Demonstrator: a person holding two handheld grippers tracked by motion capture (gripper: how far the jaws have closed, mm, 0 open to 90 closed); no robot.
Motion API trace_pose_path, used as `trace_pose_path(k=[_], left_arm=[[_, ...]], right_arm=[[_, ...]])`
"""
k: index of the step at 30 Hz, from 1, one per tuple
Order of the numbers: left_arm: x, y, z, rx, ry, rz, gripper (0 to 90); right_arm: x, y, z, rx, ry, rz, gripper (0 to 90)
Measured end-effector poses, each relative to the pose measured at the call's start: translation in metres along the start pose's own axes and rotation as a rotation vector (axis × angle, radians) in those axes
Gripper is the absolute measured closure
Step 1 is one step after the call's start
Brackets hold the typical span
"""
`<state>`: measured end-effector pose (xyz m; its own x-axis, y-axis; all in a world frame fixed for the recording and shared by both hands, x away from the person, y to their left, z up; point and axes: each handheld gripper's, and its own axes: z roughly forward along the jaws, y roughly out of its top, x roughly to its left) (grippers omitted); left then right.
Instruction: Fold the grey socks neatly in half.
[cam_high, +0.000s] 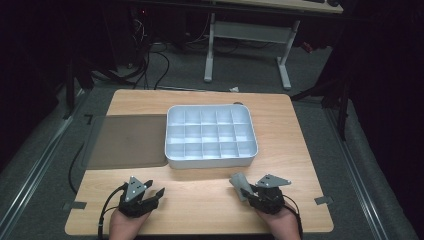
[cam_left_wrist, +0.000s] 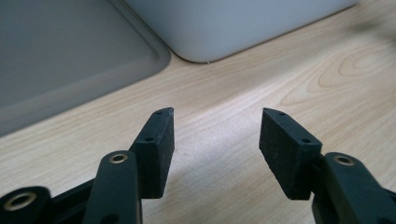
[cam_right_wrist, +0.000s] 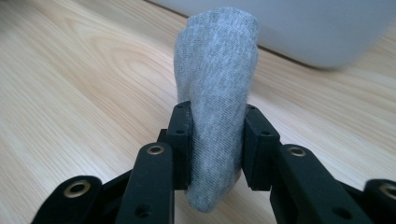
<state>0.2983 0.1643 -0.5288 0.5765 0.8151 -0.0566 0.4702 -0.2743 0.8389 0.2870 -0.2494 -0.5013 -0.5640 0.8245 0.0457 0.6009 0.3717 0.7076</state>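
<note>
A folded grey sock (cam_right_wrist: 217, 65) stands up between the jaws of my right gripper (cam_right_wrist: 217, 128), which is shut on it; both pads press its sides. In the high view the sock (cam_high: 239, 182) sticks out to the left of the right gripper (cam_high: 248, 191), near the table's front edge and in front of the white compartment tray (cam_high: 211, 161). My left gripper (cam_high: 155, 188) rests at the front left. Its jaws stand wide apart with only bare wood between them (cam_left_wrist: 217, 135).
The white tray (cam_left_wrist: 233, 23) has several empty compartments and sits mid-table. A flat grey mat (cam_high: 127, 140) lies to its left, touching it. The wooden table (cam_high: 200, 195) ends close behind both hands. Desk legs and cables stand on the floor beyond.
</note>
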Motion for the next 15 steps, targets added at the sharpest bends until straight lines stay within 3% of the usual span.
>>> trace_pose_path(k=[5, 10, 15], left_arm=[[0.001, 0.0, 0.0, -0.005, 0.016, -0.006, 43.9], [0.001, 0.0, -0.001, -0.016, 0.018, -0.006, 42.3], [0.0, 0.001, 0.002, -0.019, -0.011, -0.002, 42.2]], right_arm=[[-0.012, -0.001, -0.01, 0.05, -0.05, 0.006, 69.6], [-0.015, 0.007, -0.012, 0.107, -0.078, -0.022, 69.6], [-0.016, 0.017, -0.012, 0.161, -0.099, -0.047, 69.6]])
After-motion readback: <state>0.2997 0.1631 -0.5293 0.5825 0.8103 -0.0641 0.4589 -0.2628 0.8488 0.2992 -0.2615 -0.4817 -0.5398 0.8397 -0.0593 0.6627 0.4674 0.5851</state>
